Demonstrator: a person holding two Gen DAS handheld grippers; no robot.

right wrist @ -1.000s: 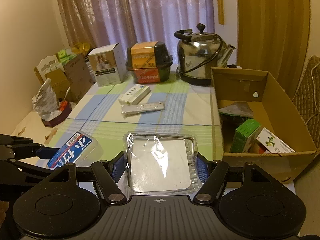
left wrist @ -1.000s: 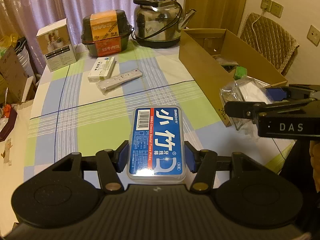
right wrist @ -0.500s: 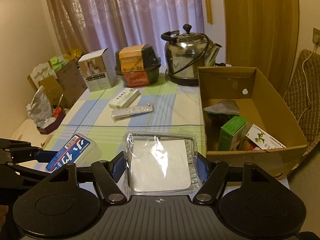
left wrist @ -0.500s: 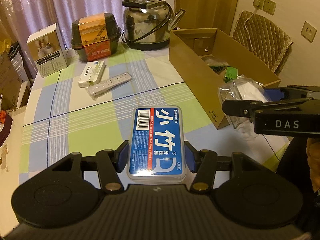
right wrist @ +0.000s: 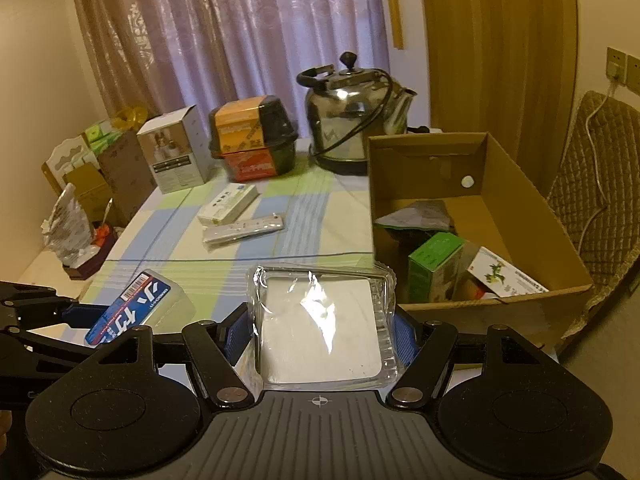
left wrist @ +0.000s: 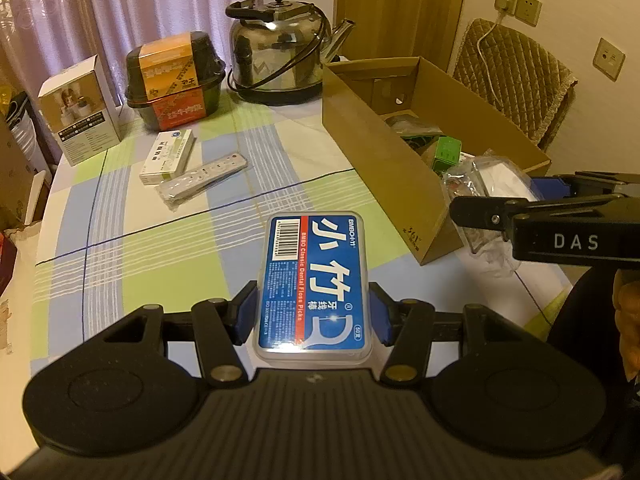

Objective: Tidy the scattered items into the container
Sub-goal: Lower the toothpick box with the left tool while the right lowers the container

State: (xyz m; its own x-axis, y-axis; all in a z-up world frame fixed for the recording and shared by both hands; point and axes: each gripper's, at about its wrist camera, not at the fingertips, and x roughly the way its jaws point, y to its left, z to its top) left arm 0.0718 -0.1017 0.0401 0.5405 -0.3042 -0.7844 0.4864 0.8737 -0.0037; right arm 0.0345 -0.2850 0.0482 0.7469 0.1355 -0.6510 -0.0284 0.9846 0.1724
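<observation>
Left wrist view
Left gripper (left wrist: 313, 314): jaws closed on the floss pick box (left wrist: 315, 282), blue pads pressing its two long sides.
Floss pick box: clear plastic case with a blue label, held off the table (left wrist: 132, 248), left of the cardboard box (left wrist: 384, 168) and nearer the camera.
Cardboard box: open-topped, on the table's right part; a green carton (left wrist: 448, 153) and other things lie inside.
Right gripper (left wrist: 516, 204): seen from the side, just in front of the cardboard box's near corner, gripping the clear plastic pack (left wrist: 486, 184).
Remote control (left wrist: 202, 176): in a clear sleeve, flat on the table, well left of the cardboard box.
White medicine box (left wrist: 167, 156): touching or just beside the remote, on its far side.
Kettle (left wrist: 280, 60): steel, behind the cardboard box's far left corner.
Black food container (left wrist: 174, 78): left of the kettle.
White carton (left wrist: 80, 110): upright, farthest left of the cardboard box.

Right wrist view
Right gripper (right wrist: 320, 334): jaws closed on the clear plastic pack (right wrist: 322, 322), which holds a white square.
Clear plastic pack: raised, its right edge overlapping the cardboard box's (right wrist: 496, 308) near left corner in the picture.
Cardboard box: holds the green carton (right wrist: 434, 264), a white printed box (right wrist: 506, 276) and a grey bag (right wrist: 416, 216).
Left gripper (right wrist: 80, 316): left of the cardboard box, holding the floss pick box (right wrist: 132, 306) above the table (right wrist: 320, 224).
</observation>
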